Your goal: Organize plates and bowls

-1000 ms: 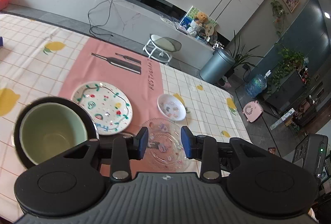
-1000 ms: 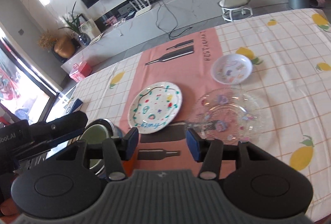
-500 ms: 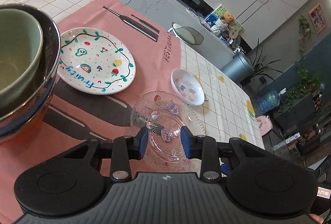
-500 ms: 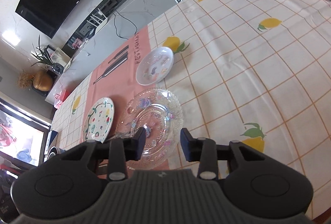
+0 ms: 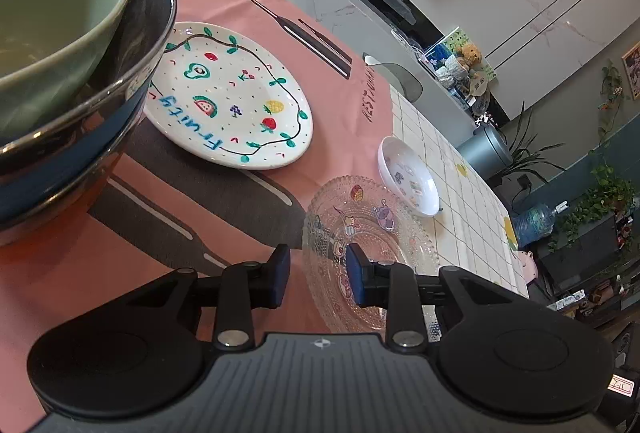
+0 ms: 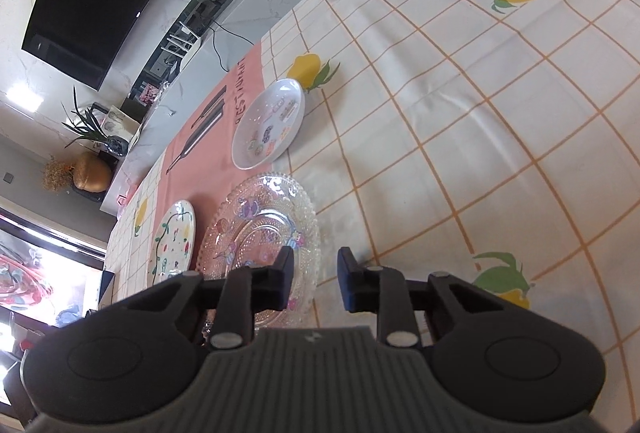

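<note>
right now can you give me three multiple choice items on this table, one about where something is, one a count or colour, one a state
1. Where does the green bowl sit?
A. nested inside the dark bowl
B. on the fruit-painted plate
C. on the clear glass plate

2. How many plates and shallow dishes lie flat on the tablecloth, leaving out the stacked bowls?
A. one
B. three
C. five

3. What state is the right tool in?
A. shut on the glass plate
B. shut on nothing
C. open, holding nothing

Answers:
1. A, the green bowl's rim shows inside the dark bowl's rim in the left wrist view.
2. B, the fruit-painted plate, the clear glass plate and the small white dish.
3. C, a gap shows between its fingers, which hover over the glass plate's near edge.
</note>
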`<state>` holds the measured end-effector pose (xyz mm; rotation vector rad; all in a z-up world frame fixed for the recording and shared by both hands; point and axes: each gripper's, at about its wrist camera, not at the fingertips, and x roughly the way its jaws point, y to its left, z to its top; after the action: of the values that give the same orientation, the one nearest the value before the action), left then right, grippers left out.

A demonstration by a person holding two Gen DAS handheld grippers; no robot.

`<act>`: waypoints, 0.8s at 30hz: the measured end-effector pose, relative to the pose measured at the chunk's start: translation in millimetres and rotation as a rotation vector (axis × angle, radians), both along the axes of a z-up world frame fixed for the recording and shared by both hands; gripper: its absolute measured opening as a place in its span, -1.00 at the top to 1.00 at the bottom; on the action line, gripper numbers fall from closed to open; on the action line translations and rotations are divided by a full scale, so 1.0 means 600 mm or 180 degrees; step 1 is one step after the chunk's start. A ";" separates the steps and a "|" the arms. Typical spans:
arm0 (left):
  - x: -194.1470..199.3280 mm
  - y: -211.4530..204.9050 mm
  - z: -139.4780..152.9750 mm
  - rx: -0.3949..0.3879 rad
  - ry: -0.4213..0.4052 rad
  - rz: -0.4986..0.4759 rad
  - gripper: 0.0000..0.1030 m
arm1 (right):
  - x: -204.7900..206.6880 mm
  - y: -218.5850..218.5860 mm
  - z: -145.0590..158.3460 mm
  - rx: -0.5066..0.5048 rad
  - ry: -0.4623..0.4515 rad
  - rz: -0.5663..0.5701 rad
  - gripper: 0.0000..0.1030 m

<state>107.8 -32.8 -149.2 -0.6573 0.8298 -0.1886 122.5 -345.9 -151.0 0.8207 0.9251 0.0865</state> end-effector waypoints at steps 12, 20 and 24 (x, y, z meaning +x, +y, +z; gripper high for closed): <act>0.013 -0.007 0.001 0.0141 -0.0005 -0.0022 0.80 | 0.024 -0.001 -0.016 0.0066 -0.0069 -0.0001 0.92; -0.007 0.001 0.015 0.0119 0.0009 -0.0022 0.85 | 0.011 0.004 -0.002 0.0030 -0.0058 0.0034 0.94; -0.027 0.009 0.023 0.0106 0.0045 -0.0036 0.84 | -0.007 0.009 0.007 0.0053 -0.0030 0.0041 0.94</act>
<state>91.7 -27.7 -135.3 -0.6235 0.8488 -0.1801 118.0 -340.7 -146.6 0.8292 0.9219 0.1091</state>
